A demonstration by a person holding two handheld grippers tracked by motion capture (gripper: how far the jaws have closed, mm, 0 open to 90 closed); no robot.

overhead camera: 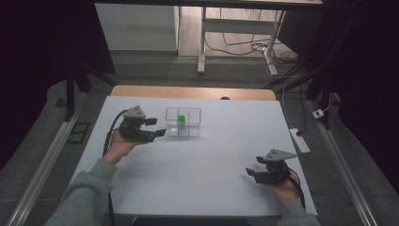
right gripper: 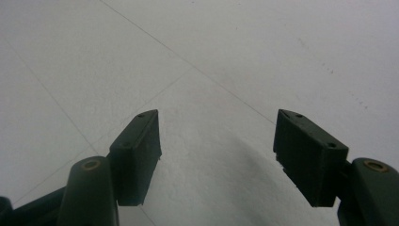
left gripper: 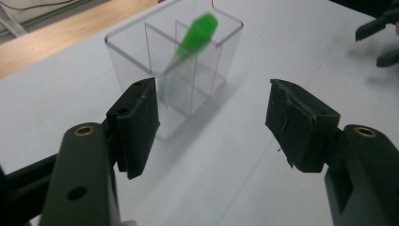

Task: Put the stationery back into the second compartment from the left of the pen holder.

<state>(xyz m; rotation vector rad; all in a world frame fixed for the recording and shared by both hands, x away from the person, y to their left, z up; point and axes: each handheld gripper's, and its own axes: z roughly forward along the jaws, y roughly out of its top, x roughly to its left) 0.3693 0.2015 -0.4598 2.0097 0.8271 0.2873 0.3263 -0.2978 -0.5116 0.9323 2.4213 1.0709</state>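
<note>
Reaching for the box (overhead camera: 183,122) on the counter (overhead camera: 202,160), left gripper (overhead camera: 157,127) wide, empty. It should straddle one wall squarely, avoiding the green piece (left gripper: 200,29); right gripper (overhead camera: 251,172) wide, idle.

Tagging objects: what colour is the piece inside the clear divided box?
Bright green piece, clearest in the left gripper view, inside the clear box.
</note>
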